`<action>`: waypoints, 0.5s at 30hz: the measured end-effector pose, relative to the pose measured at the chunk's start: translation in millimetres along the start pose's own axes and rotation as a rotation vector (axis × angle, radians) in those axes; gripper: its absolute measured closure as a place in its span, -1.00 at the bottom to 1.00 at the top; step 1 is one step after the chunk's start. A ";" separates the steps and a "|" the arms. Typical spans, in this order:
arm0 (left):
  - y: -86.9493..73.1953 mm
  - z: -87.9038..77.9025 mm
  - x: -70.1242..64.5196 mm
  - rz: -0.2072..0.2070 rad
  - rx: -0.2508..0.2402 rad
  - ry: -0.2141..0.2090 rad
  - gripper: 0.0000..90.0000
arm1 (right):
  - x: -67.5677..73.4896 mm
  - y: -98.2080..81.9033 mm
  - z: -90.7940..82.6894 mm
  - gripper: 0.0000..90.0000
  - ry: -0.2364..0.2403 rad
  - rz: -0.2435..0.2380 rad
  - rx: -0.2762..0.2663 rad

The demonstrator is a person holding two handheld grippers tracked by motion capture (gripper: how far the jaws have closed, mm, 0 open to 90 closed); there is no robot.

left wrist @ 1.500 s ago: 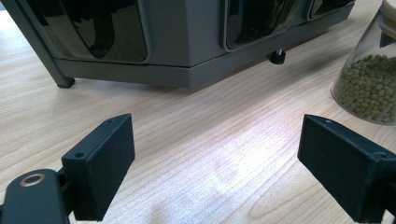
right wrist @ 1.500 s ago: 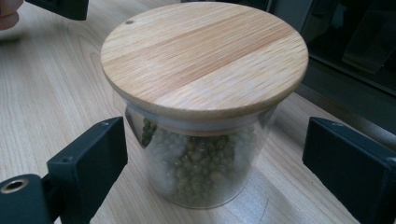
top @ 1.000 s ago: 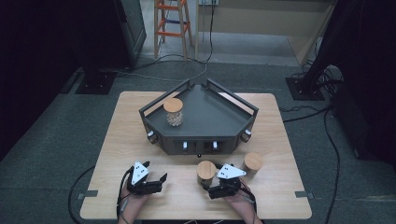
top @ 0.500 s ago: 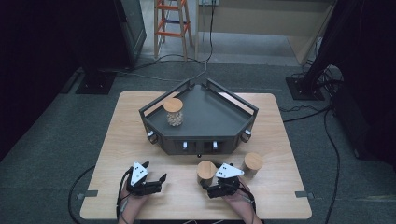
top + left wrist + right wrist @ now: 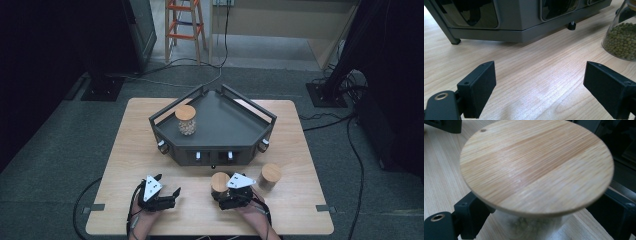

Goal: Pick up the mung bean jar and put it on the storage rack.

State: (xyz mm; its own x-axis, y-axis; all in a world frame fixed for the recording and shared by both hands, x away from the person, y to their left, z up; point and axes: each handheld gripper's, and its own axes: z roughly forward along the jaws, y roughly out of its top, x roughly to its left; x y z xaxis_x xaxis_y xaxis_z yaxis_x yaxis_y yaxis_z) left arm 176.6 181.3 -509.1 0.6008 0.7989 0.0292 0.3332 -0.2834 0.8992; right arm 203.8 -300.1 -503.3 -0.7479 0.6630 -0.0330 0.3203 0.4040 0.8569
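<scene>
A glass jar of green beans with a round wooden lid (image 5: pixel 220 180) (image 5: pixel 536 165) stands on the table in front of the grey tray. My right gripper (image 5: pixel 220 190) (image 5: pixel 534 225) straddles its glass body below the lid. Its jaws have just been closing on the jar; the left jaw is against the glass, and a strip of table still shows before the right jaw. My left gripper (image 5: pixel 167 183) (image 5: pixel 539 92) rests open over bare wood to the left, nothing between its jaws. The same jar (image 5: pixel 621 40) is at its view's right edge.
A grey angular tray (image 5: pixel 225 135) on a raised base sits mid-table, with a second lidded jar (image 5: pixel 186 120) on its left part. A third lidded jar (image 5: pixel 270 175) stands right of my right gripper. The tray's front panel (image 5: pixel 519 22) is close ahead of the left gripper.
My right gripper has edged slightly left toward the jar. The left gripper and the other jars have not moved.
</scene>
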 end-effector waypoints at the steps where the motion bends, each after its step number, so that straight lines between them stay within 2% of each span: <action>1: -0.3 -0.2 0.2 -0.003 -0.002 0.001 -0.76 | -1.0 0.3 0.3 -0.73 0.006 0.002 0.001; 8: -2.6 -1.5 0.6 -0.015 -0.015 0.005 -0.76 | -0.3 5.9 6.2 -0.67 0.010 0.011 0.016; 15: -3.1 -1.7 -0.2 -0.017 -0.017 0.011 -0.76 | -0.4 10.4 11.4 -0.44 0.032 0.011 0.027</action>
State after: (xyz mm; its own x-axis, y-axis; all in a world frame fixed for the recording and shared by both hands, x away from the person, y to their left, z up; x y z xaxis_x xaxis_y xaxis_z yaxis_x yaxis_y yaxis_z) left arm 174.2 182.9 -511.1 0.5871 0.8093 0.0189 0.3303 -0.2608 0.9071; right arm 214.1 -289.0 -500.2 -0.7622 0.6472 -0.0072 0.3434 0.4138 0.8431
